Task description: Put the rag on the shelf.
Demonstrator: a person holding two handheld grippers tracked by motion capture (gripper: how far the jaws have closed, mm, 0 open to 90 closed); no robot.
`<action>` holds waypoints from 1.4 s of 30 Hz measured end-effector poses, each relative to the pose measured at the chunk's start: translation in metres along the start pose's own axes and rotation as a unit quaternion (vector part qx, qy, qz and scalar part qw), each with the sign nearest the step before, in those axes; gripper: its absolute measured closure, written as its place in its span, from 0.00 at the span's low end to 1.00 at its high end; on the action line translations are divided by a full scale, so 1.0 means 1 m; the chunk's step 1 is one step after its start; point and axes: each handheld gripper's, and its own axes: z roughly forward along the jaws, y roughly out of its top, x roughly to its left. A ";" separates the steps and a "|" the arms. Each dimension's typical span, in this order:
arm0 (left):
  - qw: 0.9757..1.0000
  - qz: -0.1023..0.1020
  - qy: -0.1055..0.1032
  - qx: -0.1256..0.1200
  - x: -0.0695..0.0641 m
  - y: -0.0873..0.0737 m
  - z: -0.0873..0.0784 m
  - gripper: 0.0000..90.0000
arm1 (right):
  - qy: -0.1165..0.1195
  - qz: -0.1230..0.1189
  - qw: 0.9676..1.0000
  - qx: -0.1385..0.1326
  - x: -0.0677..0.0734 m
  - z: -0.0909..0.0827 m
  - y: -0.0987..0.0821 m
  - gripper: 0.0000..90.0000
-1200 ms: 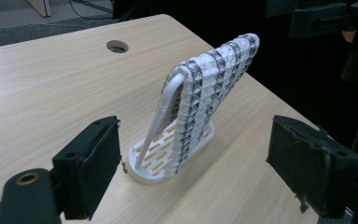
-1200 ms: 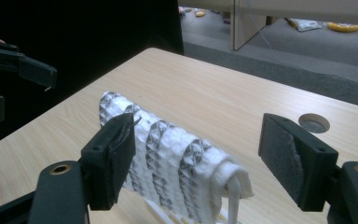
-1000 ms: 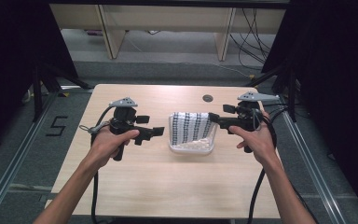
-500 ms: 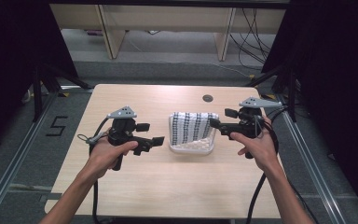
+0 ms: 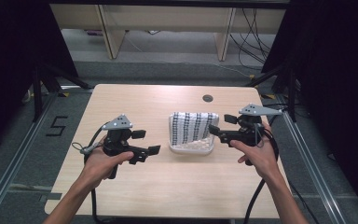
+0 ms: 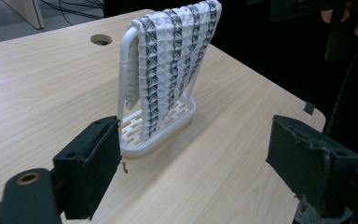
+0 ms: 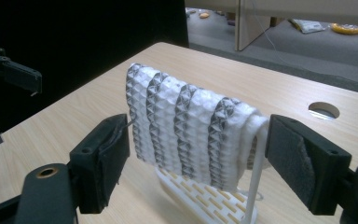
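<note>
High view: white rack [image 5: 191, 148] with striped towel [image 5: 193, 127] mid-table [image 5: 168, 191], between left gripper [image 5: 150, 144] and right gripper [image 5: 217, 127].
Left gripper view: fingers [image 6: 91, 163] spread wide, empty, rack ahead.
Right gripper view: fingers [image 7: 103, 161] wide apart, empty, flanking towel.

The high view looks down from above; both gripper views face the towel rack [image 5: 191, 133] closely from opposite sides.

left hand-held gripper [image 5: 148, 142] drawn back and lower on table; right hand-held gripper [image 5: 220, 127] shifted slightly
</note>
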 end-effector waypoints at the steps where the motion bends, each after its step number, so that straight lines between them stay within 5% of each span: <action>1: 1.000 0.001 -0.005 -0.002 0.000 -0.001 -0.001 0.18 | 0.002 -0.001 1.000 -0.001 0.001 0.000 -0.002 0.25; 9: 1.000 -0.003 -0.002 -0.009 0.003 -0.015 -0.002 0.18 | -0.006 -0.007 1.000 -0.001 0.003 -0.004 -0.011 0.25; 20: 1.000 0.017 0.002 -0.012 0.000 -0.033 -0.001 0.17 | -0.003 -0.005 1.000 0.004 0.006 -0.007 -0.028 0.25; 23: 1.000 0.019 -0.001 -0.012 0.000 -0.037 -0.001 0.17 | 0.001 0.012 1.000 0.012 0.008 -0.007 -0.033 0.25; 26: 1.000 0.024 0.004 -0.006 -0.002 -0.040 -0.001 0.17 | -0.004 -0.005 1.000 0.007 0.005 -0.006 -0.035 0.25; 28: 1.000 0.027 0.002 -0.004 -0.003 -0.042 0.000 0.16 | 0.004 0.013 1.000 0.009 0.008 -0.006 -0.038 0.25; 29: 1.000 0.029 0.001 -0.005 -0.003 -0.042 0.000 0.16 | -0.002 -0.005 1.000 0.003 0.006 -0.006 -0.038 0.25; 31: 0.999 0.032 -0.002 -0.006 -0.004 -0.044 0.000 0.16 | 0.003 0.008 1.000 0.008 0.009 -0.007 -0.039 0.25; 33: 0.999 0.034 0.003 -0.003 -0.004 -0.047 0.000 0.16 | 0.004 -0.008 1.000 0.006 0.008 -0.008 -0.040 0.25; 34: 1.000 0.031 0.000 -0.003 -0.005 -0.048 0.001 0.16 | 0.008 0.009 1.000 0.009 0.011 -0.008 -0.041 0.25; 36: 0.999 0.034 -0.002 -0.004 -0.004 -0.051 0.001 0.16 | 0.003 -0.005 1.000 0.007 0.011 -0.010 -0.042 0.25; 37: 0.999 0.035 0.000 -0.002 -0.005 -0.052 0.001 0.16 | 0.010 0.009 1.000 0.007 0.014 -0.010 -0.043 0.25; 38: 0.999 0.034 0.002 -0.002 -0.005 -0.054 0.001 0.16 | 0.007 -0.011 1.000 0.004 0.012 -0.011 -0.044 0.25; 41: 0.999 0.036 0.000 -0.008 -0.005 -0.059 0.002 0.16 | 0.012 -0.003 1.000 0.008 0.018 -0.011 -0.047 0.24; 42: 0.999 0.035 0.003 -0.005 -0.006 -0.061 0.003 0.16 | 0.011 -0.022 1.000 0.010 0.017 -0.011 -0.048 0.24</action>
